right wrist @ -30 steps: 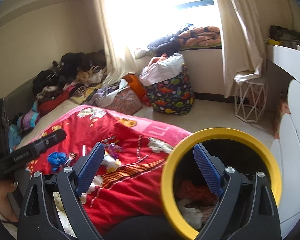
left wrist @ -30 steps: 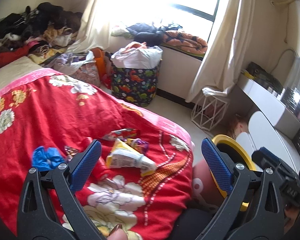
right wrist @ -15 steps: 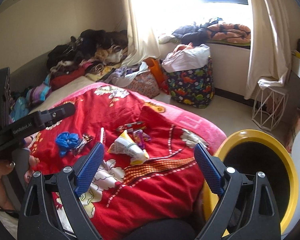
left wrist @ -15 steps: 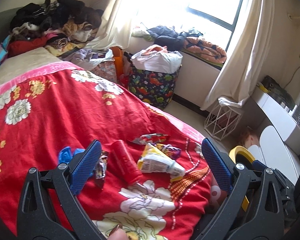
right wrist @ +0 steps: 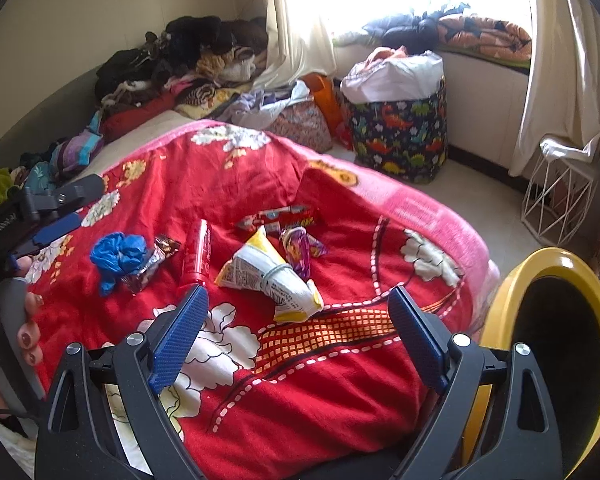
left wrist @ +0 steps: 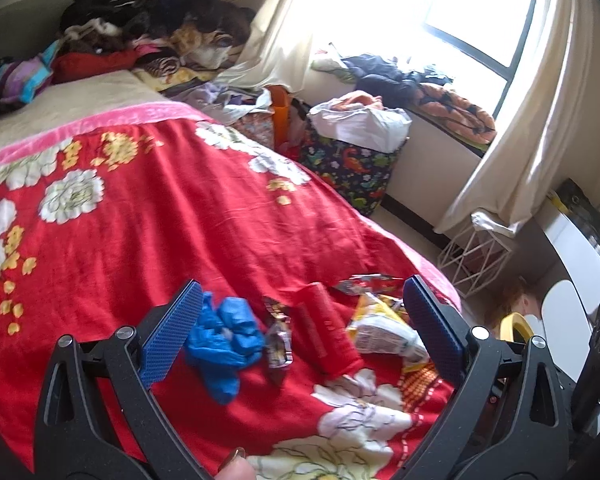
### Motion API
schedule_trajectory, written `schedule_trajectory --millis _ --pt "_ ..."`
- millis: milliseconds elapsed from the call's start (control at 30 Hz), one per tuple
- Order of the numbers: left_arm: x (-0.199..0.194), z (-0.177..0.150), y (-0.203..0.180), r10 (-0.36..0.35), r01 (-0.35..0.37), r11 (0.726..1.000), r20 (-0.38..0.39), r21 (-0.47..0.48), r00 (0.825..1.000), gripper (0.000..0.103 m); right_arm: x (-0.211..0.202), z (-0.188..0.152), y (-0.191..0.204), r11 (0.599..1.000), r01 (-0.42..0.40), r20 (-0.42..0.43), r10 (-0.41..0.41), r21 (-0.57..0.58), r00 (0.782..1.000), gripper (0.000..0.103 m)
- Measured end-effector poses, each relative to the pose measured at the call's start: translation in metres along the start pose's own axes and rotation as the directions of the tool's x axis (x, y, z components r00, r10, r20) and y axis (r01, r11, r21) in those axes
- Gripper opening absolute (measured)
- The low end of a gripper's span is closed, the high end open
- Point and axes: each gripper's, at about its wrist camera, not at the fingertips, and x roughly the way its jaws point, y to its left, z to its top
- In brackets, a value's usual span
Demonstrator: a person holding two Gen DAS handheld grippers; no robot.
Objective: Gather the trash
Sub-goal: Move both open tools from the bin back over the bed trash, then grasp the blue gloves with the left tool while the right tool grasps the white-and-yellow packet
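Note:
Trash lies on a red flowered blanket (left wrist: 148, 216): a crumpled blue glove (left wrist: 224, 338) (right wrist: 118, 254), a brown wrapper (left wrist: 279, 340) (right wrist: 152, 266), a red tube (left wrist: 325, 334) (right wrist: 198, 250), a white-and-yellow snack bag (left wrist: 384, 330) (right wrist: 272, 276), a purple wrapper (right wrist: 300, 250) and a red wrapper (right wrist: 280, 216). My left gripper (left wrist: 300, 332) is open and empty above the glove and tube. My right gripper (right wrist: 298, 334) is open and empty, just short of the snack bag. A yellow-rimmed bin (right wrist: 548, 320) (left wrist: 514, 326) stands at the bed's right corner.
A dinosaur-print hamper (right wrist: 400, 132) (left wrist: 348, 164) with a white bag stands by the window. Piled clothes (right wrist: 180, 64) fill the bed's far end. A white wire basket (right wrist: 556, 196) sits under the curtain. A white desk (left wrist: 580, 248) is at the right.
Both grippers have swung left from the yellow bin toward the trash on the blanket. The blue glove, wrapper and tube now sit between my left fingers. Both stay open.

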Motion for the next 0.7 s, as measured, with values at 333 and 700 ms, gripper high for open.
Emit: schedule_trajectory --millis 333,700 --pt "0.016 -0.009 0.030 0.065 -0.068 0.996 -0.046 -0.049 0.997 0.092 0.037 -0.001 0.003 1.000 0.006 -0.075 -0.008 -0.029 0.997 0.087" --pt "0.033 -0.023 0.047 0.060 -0.072 0.992 -0.116 -0.106 0.991 0.092 0.076 0.001 0.003 0.998 0.015 -0.156 -0.023 -0.054 0.988 0.075"
